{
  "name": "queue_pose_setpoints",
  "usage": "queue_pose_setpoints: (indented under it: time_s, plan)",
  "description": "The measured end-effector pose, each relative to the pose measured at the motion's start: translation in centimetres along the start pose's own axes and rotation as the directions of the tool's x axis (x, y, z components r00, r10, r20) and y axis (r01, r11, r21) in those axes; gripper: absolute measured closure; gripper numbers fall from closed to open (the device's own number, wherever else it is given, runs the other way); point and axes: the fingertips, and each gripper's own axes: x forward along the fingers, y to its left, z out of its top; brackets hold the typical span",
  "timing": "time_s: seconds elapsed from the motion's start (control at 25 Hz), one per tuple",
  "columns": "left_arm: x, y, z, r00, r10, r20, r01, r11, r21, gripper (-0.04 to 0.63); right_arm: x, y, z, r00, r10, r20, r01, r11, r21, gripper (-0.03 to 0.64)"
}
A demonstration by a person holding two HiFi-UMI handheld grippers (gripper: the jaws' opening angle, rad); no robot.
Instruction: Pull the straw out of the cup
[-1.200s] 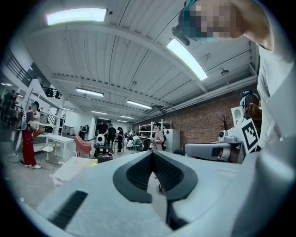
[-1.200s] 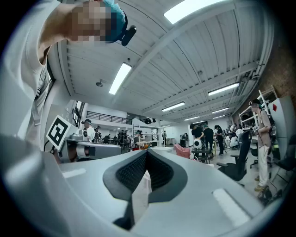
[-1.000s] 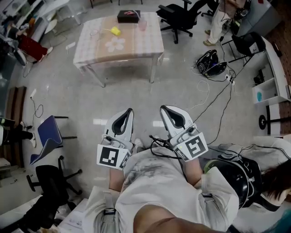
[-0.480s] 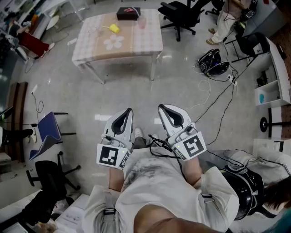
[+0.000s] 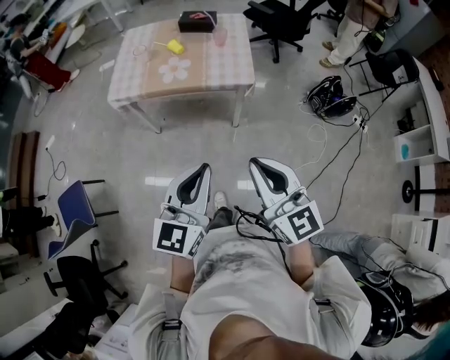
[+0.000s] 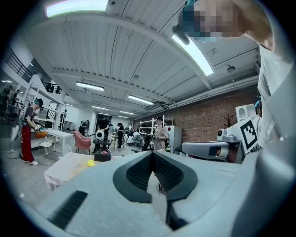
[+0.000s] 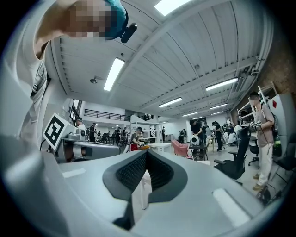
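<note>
While we stand well back from the worktop [image 5: 211, 70], the step in hand is, as we judge it, only the approach. The left claw [image 5: 202, 170] and the right claw [image 5: 256, 163] sit side by side in front of the body, pointing level toward the worktop. Each is clenched on nothing, its ridged pads meeting with no gap. A pink cup [image 5: 220, 36] stands near the far edge, just beside a black box [image 5: 197, 20], with a yellow object [image 5: 175, 47] further left. We take it for the cup in the task, though from here no straw can be made out in it.

To do this well, we should close in squarely on the near edge and keep clear of the cables [image 5: 330, 151] trailing over the floor on our right. We should open both claws before reaching over the worktop, not above the cup. One claw would best steady the cup low on its wall. The other should pinch the straw near the rim and draw it straight along the cup's axis, so the cup does not tip.
</note>
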Motion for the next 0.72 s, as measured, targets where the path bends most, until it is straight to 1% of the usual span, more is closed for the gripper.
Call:
queue_pose_setpoints:
  time_s: [0.16, 0.4, 0.72]
  plan:
    - [1.7, 2.5, 0.6, 1.000, -0.024, 0.007, 0.024, 1.000, 0.005, 0.591, 2.7, -1.1, 0.1, 1.000, -0.024, -0.002, 0.024, 1.000, -0.006, 0.607]
    - [4.1, 5.2, 1.0, 0.998, -0.060, 0.009, 0.060, 0.998, 0.004, 0.591, 5.8, -2.6, -0.1, 0.998, -0.054, -0.013, 0.054, 0.999, -0.011, 0.607]
    - [6.1, 8.4, 1.3, 0.995, -0.100, 0.003, 0.100, 0.995, 0.006, 0.591, 9.2, -3.4, -0.1, 0.996, -0.090, -0.015, 0.090, 0.996, -0.009, 0.607]
